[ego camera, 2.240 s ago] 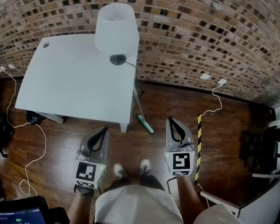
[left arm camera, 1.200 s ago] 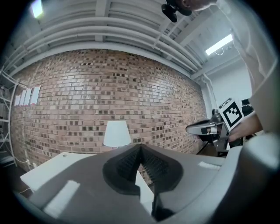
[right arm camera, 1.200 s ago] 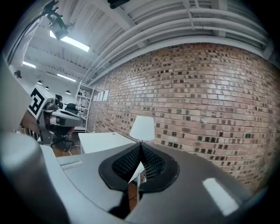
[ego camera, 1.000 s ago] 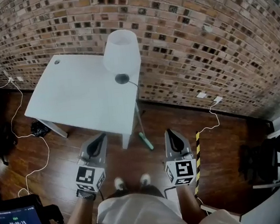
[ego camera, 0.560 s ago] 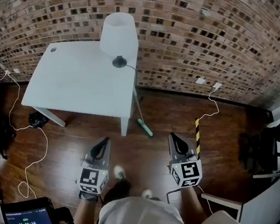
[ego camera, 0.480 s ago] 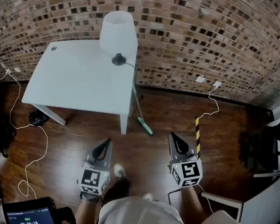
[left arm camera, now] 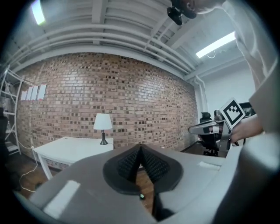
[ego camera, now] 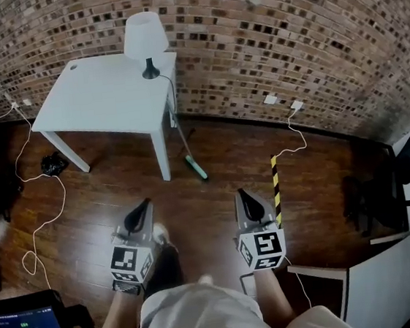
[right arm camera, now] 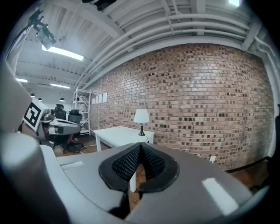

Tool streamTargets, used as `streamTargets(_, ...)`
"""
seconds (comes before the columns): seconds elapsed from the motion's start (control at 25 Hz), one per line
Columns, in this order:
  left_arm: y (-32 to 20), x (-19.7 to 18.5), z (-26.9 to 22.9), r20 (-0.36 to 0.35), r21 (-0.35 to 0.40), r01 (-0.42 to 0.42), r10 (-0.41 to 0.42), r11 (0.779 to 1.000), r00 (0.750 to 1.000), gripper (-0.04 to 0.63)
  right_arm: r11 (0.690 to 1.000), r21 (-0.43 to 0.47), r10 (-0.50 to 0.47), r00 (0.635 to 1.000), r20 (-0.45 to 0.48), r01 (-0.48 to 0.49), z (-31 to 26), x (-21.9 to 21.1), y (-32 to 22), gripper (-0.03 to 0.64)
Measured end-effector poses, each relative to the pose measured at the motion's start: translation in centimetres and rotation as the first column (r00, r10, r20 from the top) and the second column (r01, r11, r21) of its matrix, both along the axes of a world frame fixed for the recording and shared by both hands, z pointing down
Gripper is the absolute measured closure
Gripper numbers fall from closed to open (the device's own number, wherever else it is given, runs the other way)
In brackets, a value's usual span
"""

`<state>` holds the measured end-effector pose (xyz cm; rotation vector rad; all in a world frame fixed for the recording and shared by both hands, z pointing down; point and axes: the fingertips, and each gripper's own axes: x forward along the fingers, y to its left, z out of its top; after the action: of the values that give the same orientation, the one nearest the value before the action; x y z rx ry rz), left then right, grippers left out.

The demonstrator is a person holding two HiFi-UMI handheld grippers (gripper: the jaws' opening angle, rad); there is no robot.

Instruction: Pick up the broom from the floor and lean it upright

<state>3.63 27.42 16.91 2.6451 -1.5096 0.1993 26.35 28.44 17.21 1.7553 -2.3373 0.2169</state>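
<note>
The broom's green head (ego camera: 197, 170) rests on the wooden floor beside the white table's near right leg, and its thin handle (ego camera: 181, 139) slants up toward the table corner. My left gripper (ego camera: 145, 203) and right gripper (ego camera: 241, 192) are held side by side in front of the person, well short of the broom, pointing toward it. Both are shut with nothing between the jaws, as the left gripper view (left arm camera: 140, 147) and right gripper view (right arm camera: 140, 145) show. In neither gripper view can I make out the broom.
A white table (ego camera: 94, 98) with a lamp (ego camera: 143, 38) stands against the brick wall (ego camera: 286, 33). Cables (ego camera: 45, 214) trail over the floor at left. A yellow-black striped strip (ego camera: 275, 181) lies at right, with an office chair (ego camera: 385, 198) and white panel (ego camera: 383, 272) beyond.
The table, lamp and broom now look smaller and farther off and sit more to the left. Both grippers have travelled with the person, still side by side and shut.
</note>
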Motion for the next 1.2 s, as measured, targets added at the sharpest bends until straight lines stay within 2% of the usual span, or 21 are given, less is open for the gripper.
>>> streamTargets(0.16,5.3,0.8,-1.1,0.007,0.058,-0.025,0.025,0.998,1.000,0.595,1.000,-0.002,-0.022,1.000,0.015,0.022,-0.1,0.1,4.7,0.604)
streamTargets(0.28,6.9,-0.3,-1.5,-0.046,0.097,-0.026,0.030,0.995,0.998,0.595,0.999,0.016,-0.033,0.999,0.036,0.032,0.1,-1.1,6.0,0.604)
streamTargets(0.36,8.5,-0.2,-2.7,-0.065,0.102,-0.014,0.021,0.995,0.998,0.595,0.999,0.025,-0.046,0.997,0.060,0.044,-0.6,-1.1,7.4,0.604)
streamTargets(0.44,9.3,0.4,-3.4,-0.050,0.096,-0.017,0.022,0.995,0.998,0.595,0.998,0.034,-0.051,0.996,0.073,0.049,-1.5,-1.0,8.3,0.604)
streamTargets(0.76,8.2,-1.2,-3.2,0.028,0.077,-0.027,0.025,0.997,0.999,0.595,0.997,0.065,-0.038,0.996,0.078,0.033,-3.4,-3.0,8.4,0.604)
streamTargets(1.2,7.6,-2.6,-3.0,0.044,0.082,-0.038,0.034,0.996,0.998,0.595,0.997,0.080,-0.015,1.000,0.016,0.014,-4.0,-4.2,8.2,0.606)
